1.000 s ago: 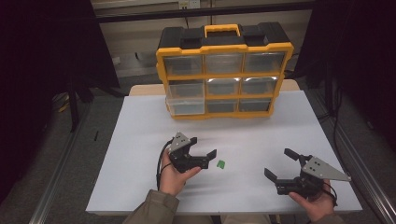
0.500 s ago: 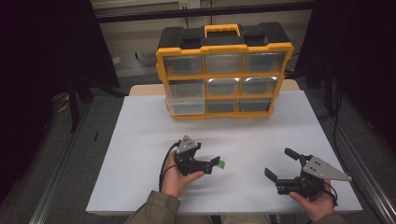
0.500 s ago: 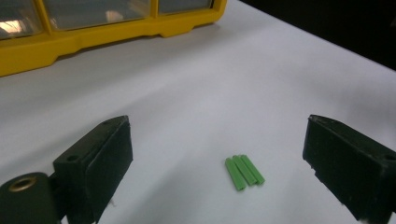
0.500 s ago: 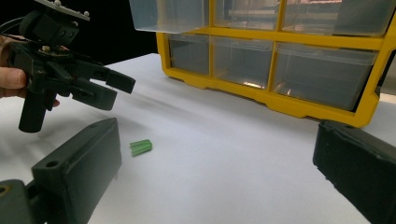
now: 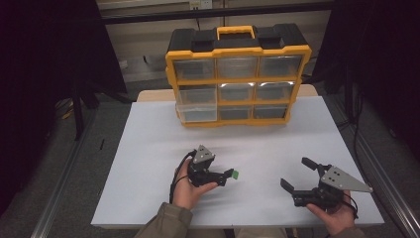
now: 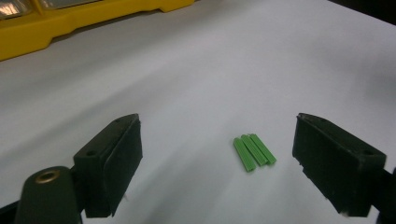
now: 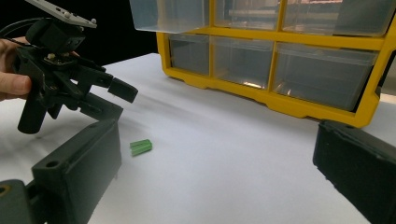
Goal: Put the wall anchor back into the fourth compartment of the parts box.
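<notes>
A small green ribbed plastic piece point(image 5: 235, 174) lies on the white table point(image 5: 143, 148). My left gripper point(image 5: 228, 174) lies low just left of it, jaws pointing right. In the left gripper view the green piece point(image 6: 254, 152) lies on the table between the two wide-apart jaws, nearer the right one, touching neither. The left gripper point(image 6: 217, 140) is open; its jaws have just been closing a little. My right gripper point(image 5: 296, 172) rests open at the front right with nothing between its jaws. The right gripper view point(image 7: 217, 135) shows the green piece point(image 7: 140, 147) and the left gripper point(image 7: 119, 100) above it.
A yellow and black organizer case point(image 5: 237, 74) with clear drawers stands at the back of the table. Its lower left drawer point(image 5: 197, 112) is pulled out a little. The table's front edge lies just before both hands.
My left gripper has moved right and lower until its jaws reach the green piece. The right gripper has stayed put.
</notes>
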A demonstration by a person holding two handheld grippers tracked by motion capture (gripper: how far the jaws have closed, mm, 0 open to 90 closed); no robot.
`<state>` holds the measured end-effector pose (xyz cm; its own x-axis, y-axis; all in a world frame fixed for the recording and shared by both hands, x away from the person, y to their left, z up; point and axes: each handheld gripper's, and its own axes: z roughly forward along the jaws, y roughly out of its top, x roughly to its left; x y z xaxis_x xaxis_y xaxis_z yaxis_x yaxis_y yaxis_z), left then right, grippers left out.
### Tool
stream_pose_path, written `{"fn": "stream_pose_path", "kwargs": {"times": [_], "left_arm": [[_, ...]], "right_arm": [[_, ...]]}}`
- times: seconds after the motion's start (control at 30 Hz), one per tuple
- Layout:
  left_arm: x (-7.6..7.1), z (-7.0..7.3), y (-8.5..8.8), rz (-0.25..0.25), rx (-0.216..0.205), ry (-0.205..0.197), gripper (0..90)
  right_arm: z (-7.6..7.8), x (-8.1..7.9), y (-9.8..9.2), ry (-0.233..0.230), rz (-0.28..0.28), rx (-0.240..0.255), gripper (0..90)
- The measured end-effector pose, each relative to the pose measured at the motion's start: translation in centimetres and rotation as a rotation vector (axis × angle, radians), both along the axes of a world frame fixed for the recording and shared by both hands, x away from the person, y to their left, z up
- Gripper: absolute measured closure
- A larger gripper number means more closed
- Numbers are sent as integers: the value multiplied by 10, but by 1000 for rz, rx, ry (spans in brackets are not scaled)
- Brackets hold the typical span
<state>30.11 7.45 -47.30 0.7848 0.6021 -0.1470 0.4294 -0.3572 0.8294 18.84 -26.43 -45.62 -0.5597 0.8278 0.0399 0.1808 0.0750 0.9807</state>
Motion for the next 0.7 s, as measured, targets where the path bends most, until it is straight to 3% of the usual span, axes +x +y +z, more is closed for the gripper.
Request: {"fn": "stream_pose_path", "kwargs": {"times": [0.17, 0.33, 0.63, 0.7], "left_arm": [[1, -2, -2, -4, 16, 42, 226], [1, -3, -5, -11, 51, 49, 355], [2, -5, -18, -43, 78, 71, 524], [2, -4, -20, -46, 110, 73, 549]], "right_arm": [[0, 0, -1, 1, 0, -2, 11], [0, -1, -2, -1, -5, -3, 11], [0, -3, -3, 5, -18, -2, 11], [0, -3, -4, 3, -16, -2, 11]]}}
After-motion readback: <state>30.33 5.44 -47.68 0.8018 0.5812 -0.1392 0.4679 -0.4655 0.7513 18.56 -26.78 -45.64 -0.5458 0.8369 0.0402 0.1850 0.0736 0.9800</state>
